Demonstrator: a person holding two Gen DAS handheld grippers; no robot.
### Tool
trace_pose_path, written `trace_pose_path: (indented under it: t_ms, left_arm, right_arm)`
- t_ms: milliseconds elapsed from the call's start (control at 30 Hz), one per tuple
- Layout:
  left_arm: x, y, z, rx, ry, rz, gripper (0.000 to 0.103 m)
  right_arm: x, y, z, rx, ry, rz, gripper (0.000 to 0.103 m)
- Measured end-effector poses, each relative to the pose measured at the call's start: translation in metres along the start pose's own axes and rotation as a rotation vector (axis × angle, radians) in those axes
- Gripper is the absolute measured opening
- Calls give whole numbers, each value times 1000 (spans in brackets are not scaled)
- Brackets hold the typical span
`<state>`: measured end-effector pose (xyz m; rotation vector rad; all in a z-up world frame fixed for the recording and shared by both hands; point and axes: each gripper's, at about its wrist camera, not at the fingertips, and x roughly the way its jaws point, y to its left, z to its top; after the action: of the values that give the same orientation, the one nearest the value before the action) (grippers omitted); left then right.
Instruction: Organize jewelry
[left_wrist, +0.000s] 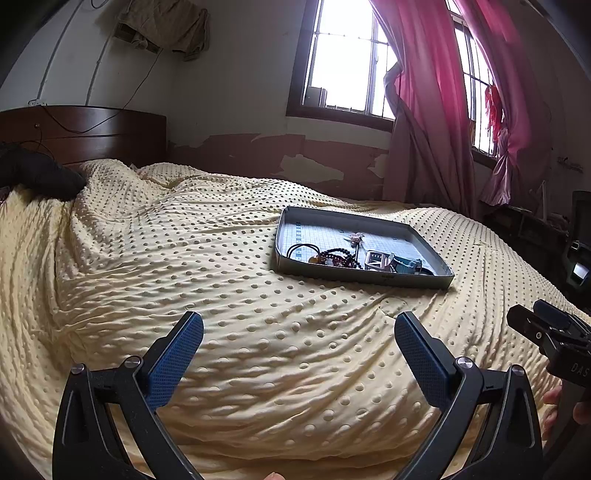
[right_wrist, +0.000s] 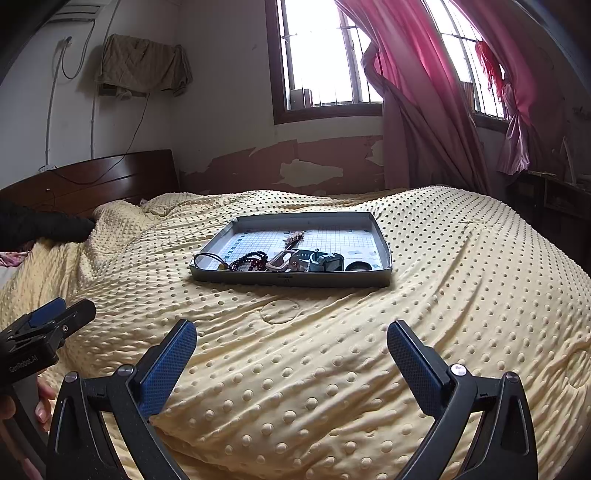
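A shallow grey tray lies on the yellow dotted bedspread. Along its near wall sit a dark red bead bracelet, black cord loops, a watch-like piece and a small ornament. My left gripper hovers open over the bedspread, well short of the tray and to its left. My right gripper is open too, straight in front of the tray, with nothing between its fingers. Each view catches the other gripper at its edge.
The bedspread covers the whole bed. A dark wooden headboard and a black garment lie at the far left. Pink curtains hang by barred windows. Dark furniture stands past the bed's right edge.
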<state>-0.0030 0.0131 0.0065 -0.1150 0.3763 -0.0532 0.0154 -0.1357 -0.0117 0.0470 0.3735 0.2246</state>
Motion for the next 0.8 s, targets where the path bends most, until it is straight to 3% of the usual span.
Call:
trace_pose_path:
  t_ms: [800]
  left_arm:
    - [0, -1, 0, 10, -1, 2, 101]
  right_arm:
    - [1, 1, -3, -5, 9, 4, 103]
